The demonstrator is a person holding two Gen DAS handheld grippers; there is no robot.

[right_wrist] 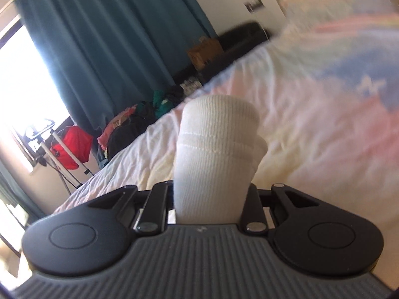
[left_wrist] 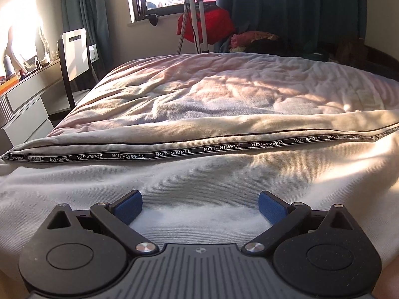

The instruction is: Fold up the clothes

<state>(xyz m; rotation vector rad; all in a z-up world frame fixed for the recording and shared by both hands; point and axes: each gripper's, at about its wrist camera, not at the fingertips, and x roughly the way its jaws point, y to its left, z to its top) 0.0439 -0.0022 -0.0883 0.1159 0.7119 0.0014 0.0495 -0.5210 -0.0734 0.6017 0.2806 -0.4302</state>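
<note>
A white ribbed garment (left_wrist: pixel 199 174) lies spread across the near part of the bed, with a black "NOT-SIMPLE" tape stripe (left_wrist: pixel 199 149) running left to right. My left gripper (left_wrist: pixel 200 208) is open, its blue pads (left_wrist: pixel 128 208) resting low over the white cloth with nothing between them. My right gripper (right_wrist: pixel 212 191) is shut on a thick white ribbed cuff of the garment (right_wrist: pixel 217 154), which sticks up between the fingers above the bed. The right view is tilted and blurred.
The pastel bedspread (left_wrist: pixel 212 87) covers the bed. A desk and chair (left_wrist: pixel 74 57) stand left of it. A red bag on a stand (left_wrist: pixel 207 25), piled clothes (left_wrist: pixel 249 39) and teal curtains (right_wrist: pixel 112 49) are beyond the far edge by the window.
</note>
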